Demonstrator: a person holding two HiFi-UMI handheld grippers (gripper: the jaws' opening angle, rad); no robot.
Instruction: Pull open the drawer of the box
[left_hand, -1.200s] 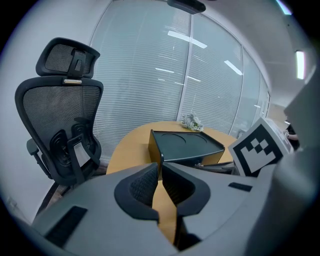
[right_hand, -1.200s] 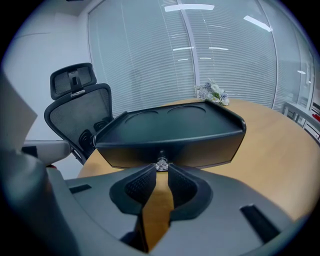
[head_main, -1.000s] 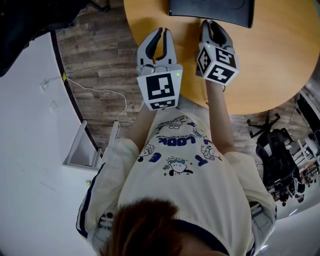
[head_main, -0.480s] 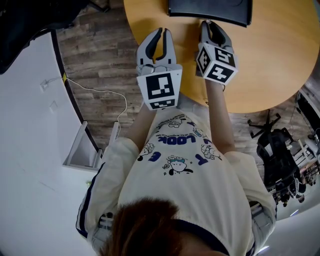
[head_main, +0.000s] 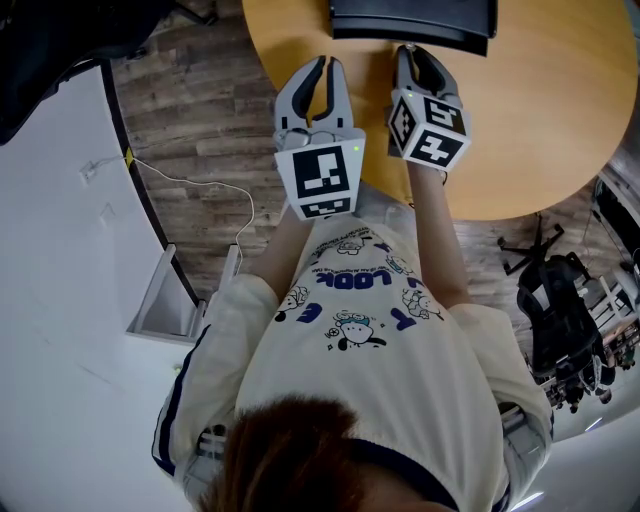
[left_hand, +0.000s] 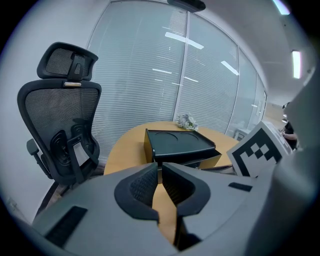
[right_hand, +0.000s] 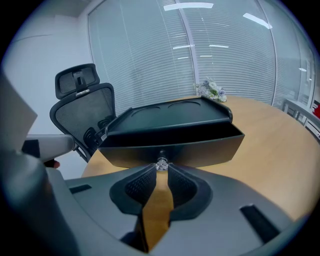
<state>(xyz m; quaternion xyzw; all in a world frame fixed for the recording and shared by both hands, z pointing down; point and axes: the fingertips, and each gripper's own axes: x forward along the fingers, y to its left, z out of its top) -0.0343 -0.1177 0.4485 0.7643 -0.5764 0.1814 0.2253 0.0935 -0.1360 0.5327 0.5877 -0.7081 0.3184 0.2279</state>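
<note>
A black box (head_main: 410, 12) stands at the far side of a round wooden table (head_main: 540, 120). In the right gripper view its drawer front (right_hand: 200, 147) stands a little out from the box body (right_hand: 175, 115), with a dark gap above it. My right gripper (right_hand: 161, 169) is shut on the small clear drawer knob (right_hand: 161, 164), and the fingertips pinch it from both sides. From the head view, the right gripper (head_main: 418, 62) reaches up to the box edge. My left gripper (head_main: 320, 80) hovers over the table's near edge, left of the box, shut with nothing in it. The left gripper view shows the box (left_hand: 180, 142) ahead.
A black mesh office chair (left_hand: 65, 125) stands beyond the table on the left. A small bunch of flowers (right_hand: 211, 90) lies on the table behind the box. A white curved desk (head_main: 60, 250) and a floor cable (head_main: 200, 185) lie to my left, another chair (head_main: 550, 300) to my right.
My right gripper has shifted slightly left with the knob between its jaws, and the box sits a little higher in the head view. The left gripper has not moved.
</note>
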